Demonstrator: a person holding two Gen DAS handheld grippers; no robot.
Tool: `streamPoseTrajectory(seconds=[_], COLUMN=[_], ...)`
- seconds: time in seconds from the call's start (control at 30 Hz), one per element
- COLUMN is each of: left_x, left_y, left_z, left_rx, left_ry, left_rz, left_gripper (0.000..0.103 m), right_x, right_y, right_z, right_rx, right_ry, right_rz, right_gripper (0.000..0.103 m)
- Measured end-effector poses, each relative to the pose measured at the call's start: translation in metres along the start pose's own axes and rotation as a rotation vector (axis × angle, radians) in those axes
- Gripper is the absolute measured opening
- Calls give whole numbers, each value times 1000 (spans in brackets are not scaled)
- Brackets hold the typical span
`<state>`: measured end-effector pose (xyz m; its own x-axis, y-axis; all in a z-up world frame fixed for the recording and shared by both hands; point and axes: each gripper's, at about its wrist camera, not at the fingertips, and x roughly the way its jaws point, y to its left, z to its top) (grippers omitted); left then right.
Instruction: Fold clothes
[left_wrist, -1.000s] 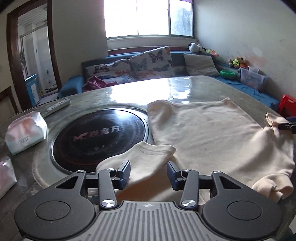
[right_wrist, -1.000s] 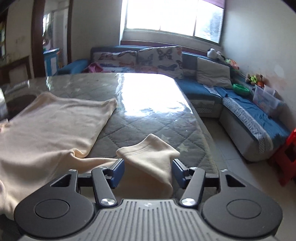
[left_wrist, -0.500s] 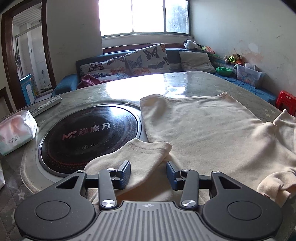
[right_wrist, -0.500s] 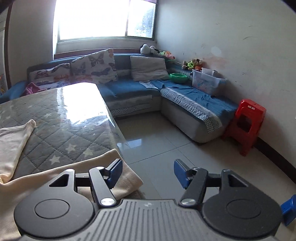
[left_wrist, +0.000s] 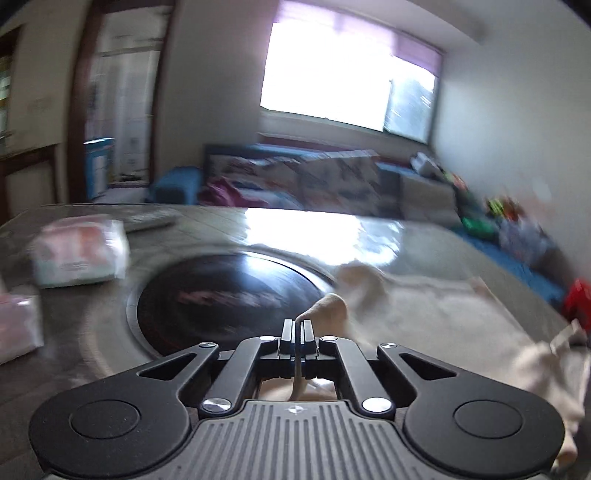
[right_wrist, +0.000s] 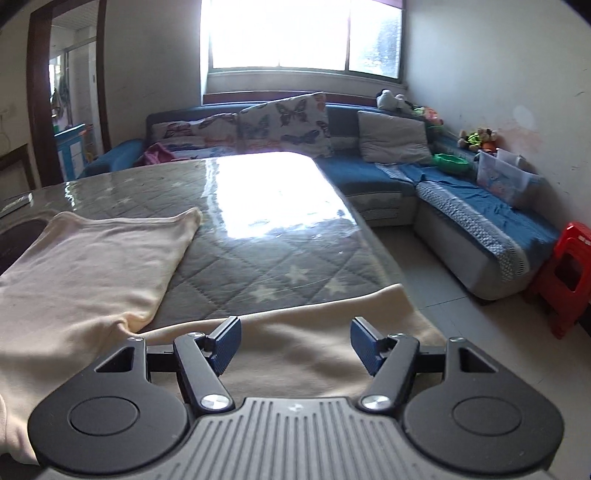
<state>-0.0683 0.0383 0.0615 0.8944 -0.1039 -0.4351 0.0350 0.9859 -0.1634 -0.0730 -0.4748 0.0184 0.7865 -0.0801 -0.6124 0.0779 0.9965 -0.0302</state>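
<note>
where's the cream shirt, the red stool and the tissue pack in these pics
cream shirt (right_wrist: 92, 273), right wrist view, on its flat body panel lying on the table
red stool (right_wrist: 570, 266), right wrist view, on its side below the seat
tissue pack (left_wrist: 79, 253), left wrist view, on its blurred front face

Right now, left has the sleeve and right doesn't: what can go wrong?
1. The left gripper is shut on only a thin pinch of the cream sleeve; a pull could slip it out.
2. The right gripper has jaws opening above the other sleeve, not gripping, so a lift now would be one-sided and skew the fold.
3. That sleeve lies at the table edge and may slide off.
</note>
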Motion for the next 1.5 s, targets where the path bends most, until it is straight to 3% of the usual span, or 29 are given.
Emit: streamPoseTrajectory(seconds=[0.1, 0.2, 0.33, 0.4, 0.47, 0.63, 0.67, 0.77, 1.0, 1.17, 1.27, 1.5], left_x=[-16, -24, -24, -26, -29, -13, -6, 17, 44, 39, 21, -4], left_y=[37, 73, 93, 96, 91, 46, 38, 25, 32, 28, 7, -63], left_z=[2, -5, -20, -26, -26, -22, -23, -27, -29, -19, -14, -20], left_rx=[-117, -208, -180, -179, -191, -71, -39, 28, 141, 136, 156, 247], left_ry=[-36, -11, 59, 88, 95, 134, 148, 193, 185, 199, 175, 193], left_rz=[119, 207, 356, 382, 326, 112, 101, 106, 204, 200, 112, -221], left_gripper=[2, 3, 7, 7, 8, 10, 10, 10, 12, 12, 12, 12], right_x=[4, 5, 5, 5, 5, 8, 9, 11, 17, 15, -2, -33], right_y=[3, 2, 2, 2, 1, 2, 2, -1, -13, -16, -6, 51], right_z=[-1, -2, -2, -2, -2, -2, -3, -5, -2, 4, 8, 13], right_rx=[-4, -2, -8, -11, -13, -20, -16, 12, 29, 20, -19, -178], right_ry=[15, 27, 39, 44, 47, 63, 69, 75, 71, 74, 70, 91], right_rz=[-1, 2, 0, -1, 2, 18, 22, 33, 21, 18, 76, 343], right_gripper=[67, 68, 68, 69, 70, 73, 73, 75, 76, 72, 72, 72])
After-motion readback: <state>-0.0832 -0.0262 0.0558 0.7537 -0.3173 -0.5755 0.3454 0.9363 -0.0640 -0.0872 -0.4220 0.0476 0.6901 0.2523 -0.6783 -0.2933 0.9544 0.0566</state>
